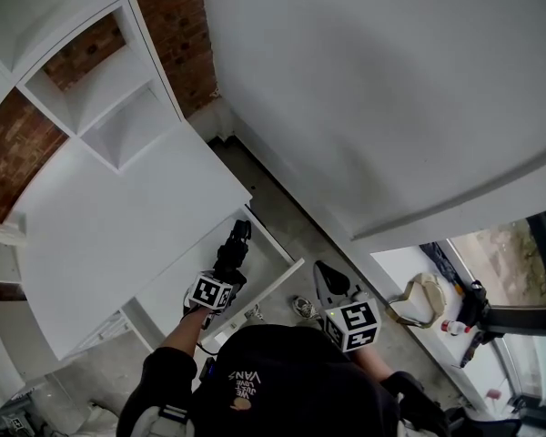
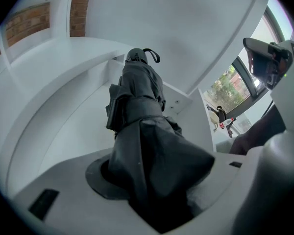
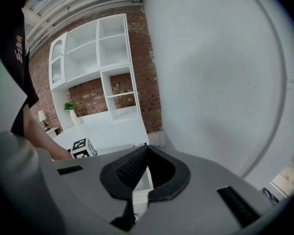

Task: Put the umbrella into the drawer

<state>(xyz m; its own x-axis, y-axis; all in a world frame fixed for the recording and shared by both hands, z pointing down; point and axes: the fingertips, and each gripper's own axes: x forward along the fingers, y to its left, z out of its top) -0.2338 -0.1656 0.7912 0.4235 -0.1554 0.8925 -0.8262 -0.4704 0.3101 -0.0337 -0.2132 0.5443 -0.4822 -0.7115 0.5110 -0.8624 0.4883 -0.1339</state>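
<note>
My left gripper [image 1: 229,267] is shut on a folded black umbrella [image 1: 235,248]. It points steeply down over the open white drawer [image 1: 278,280] of a low cabinet. In the left gripper view the umbrella [image 2: 139,97] runs away from the left gripper [image 2: 152,180], its strap end reaching over the drawer's pale inside [image 2: 83,126]; the fabric fills the space between the jaws. My right gripper [image 1: 332,285] hovers to the right of the drawer's front. In its own view the right gripper [image 3: 146,153] has its black pads meeting at the tips, with nothing held.
The white cabinet top [image 1: 118,217] lies left of the drawer, with open shelves [image 1: 100,98] and a brick wall [image 1: 177,25] behind it. A large white wall fills the right. Shoes [image 1: 302,308] sit on the floor. A bag [image 1: 423,299] and a bottle [image 1: 450,328] lie by the window.
</note>
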